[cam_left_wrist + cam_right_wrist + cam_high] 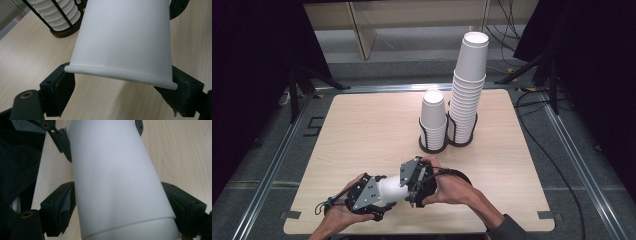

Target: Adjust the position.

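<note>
Pale wood table [362,130] carries two wire holders at its far side, a short cup stack [433,117] beside a tall cup stack [468,85]. Near the front edge, both tools grip one white paper cup [391,191] lying level between them: the left tool [379,192] clamps its rim end, the right tool [412,187] closes around its body.

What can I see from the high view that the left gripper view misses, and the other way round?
High view: the left gripper and right gripper at opposite ends of a white cup, plus a tall stack and a short stack in wire holders. Left gripper view: the cup's rolled rim pinched between its jaws, close up. Shared: the cup, the wooden table, one cup stack.
</note>
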### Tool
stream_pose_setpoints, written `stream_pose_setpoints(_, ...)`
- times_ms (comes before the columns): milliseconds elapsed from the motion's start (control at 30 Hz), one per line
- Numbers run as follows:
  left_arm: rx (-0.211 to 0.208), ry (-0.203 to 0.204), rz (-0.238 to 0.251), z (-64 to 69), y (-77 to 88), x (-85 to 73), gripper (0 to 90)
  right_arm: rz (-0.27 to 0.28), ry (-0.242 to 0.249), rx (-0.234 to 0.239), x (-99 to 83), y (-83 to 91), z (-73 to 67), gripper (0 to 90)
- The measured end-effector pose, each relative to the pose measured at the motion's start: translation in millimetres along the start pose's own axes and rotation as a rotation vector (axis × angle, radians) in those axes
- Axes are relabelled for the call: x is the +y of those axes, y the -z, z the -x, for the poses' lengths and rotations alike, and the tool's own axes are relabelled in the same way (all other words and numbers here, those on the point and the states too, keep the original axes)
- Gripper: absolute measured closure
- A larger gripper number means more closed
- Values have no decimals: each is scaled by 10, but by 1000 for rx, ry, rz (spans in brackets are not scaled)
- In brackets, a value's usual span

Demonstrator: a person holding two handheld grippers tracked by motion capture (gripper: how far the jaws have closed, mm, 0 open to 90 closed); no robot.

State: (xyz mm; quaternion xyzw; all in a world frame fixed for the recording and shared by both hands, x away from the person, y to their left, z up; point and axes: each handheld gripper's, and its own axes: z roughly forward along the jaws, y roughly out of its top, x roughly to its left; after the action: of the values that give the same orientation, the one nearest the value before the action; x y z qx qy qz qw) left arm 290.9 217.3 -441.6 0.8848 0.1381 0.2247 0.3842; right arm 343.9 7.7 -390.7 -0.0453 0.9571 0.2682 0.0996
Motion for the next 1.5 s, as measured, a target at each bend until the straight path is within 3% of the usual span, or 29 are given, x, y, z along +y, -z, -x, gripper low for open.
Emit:
stream_pose_setpoints(133, 2, 15, 33, 5, -1, -3, 169, 1, -8, 6, -25, -19, 17, 187)
stream_pose_setpoints(167, -9, -13, 15, -13, 18, 1, 169, 10, -8, 21, -31, -23, 20, 194)
stream_pose_setpoints(233, -10, -16, 22, -13, 17, -6, 171, 7, 5, 19, -36, -21, 24, 201)
stream_pose_setpoints(267, -16, -9, 29, -13, 14, -15, 173, 0, 38, 9, -43, -15, 31, 215)
stream_pose_setpoints(300, -16, -9, 29, -13, 14, -15, 174, -1, 38, 11, -44, -18, 23, 221)
stream_pose_setpoints(333, -21, -34, 22, -22, 21, -21, 174, -7, 47, 14, -46, -22, 23, 226)
stream_pose_setpoints(500, -11, -32, 38, -19, 20, -27, 180, -10, 61, 13, -59, -52, 41, 226)
stream_pose_setpoints(667, -20, -68, 19, -5, 31, -11, 185, -38, 140, 10, -65, -78, 47, 249)
stream_pose_setpoints(700, -20, -68, 19, -5, 31, -11, 185, -44, 121, 17, -64, -67, 21, 252)
stream_pose_setpoints(800, -15, -68, 31, 5, 41, -1, 187, -42, 139, 17, -68, -66, 31, 255)
stream_pose_setpoints(867, -11, -105, 15, -15, 61, 5, 188, -41, 153, 13, -65, -64, 31, 257)
stream_pose_setpoints(967, -12, -84, 50, -3, 51, -8, 191, -40, 139, 8, -58, -61, 16, 254)
stream_pose_setpoints(1100, -8, -92, 55, -7, 70, -10, 198, -28, 167, 2, -54, -81, 42, 248)
stream_pose_setpoints(1133, -8, -102, 50, -12, 77, -5, 199, -27, 147, 8, -49, -78, 19, 245)
stream_pose_setpoints(1200, -9, -96, 67, 5, 72, 2, 200, -28, 158, 7, -44, -87, 21, 243)
stream_pose_setpoints(1233, -18, -120, 43, -4, 87, 17, 201, -31, 155, 13, -38, -92, 9, 243)
stream_pose_setpoints(1300, -19, -102, 59, 18, 78, 21, 200, -43, 169, 19, -28, -122, -4, 245)
stream_pose_setpoints(1500, -24, -100, 68, 16, 73, 17, 188, -44, 195, 14, -31, -142, 5, 260)
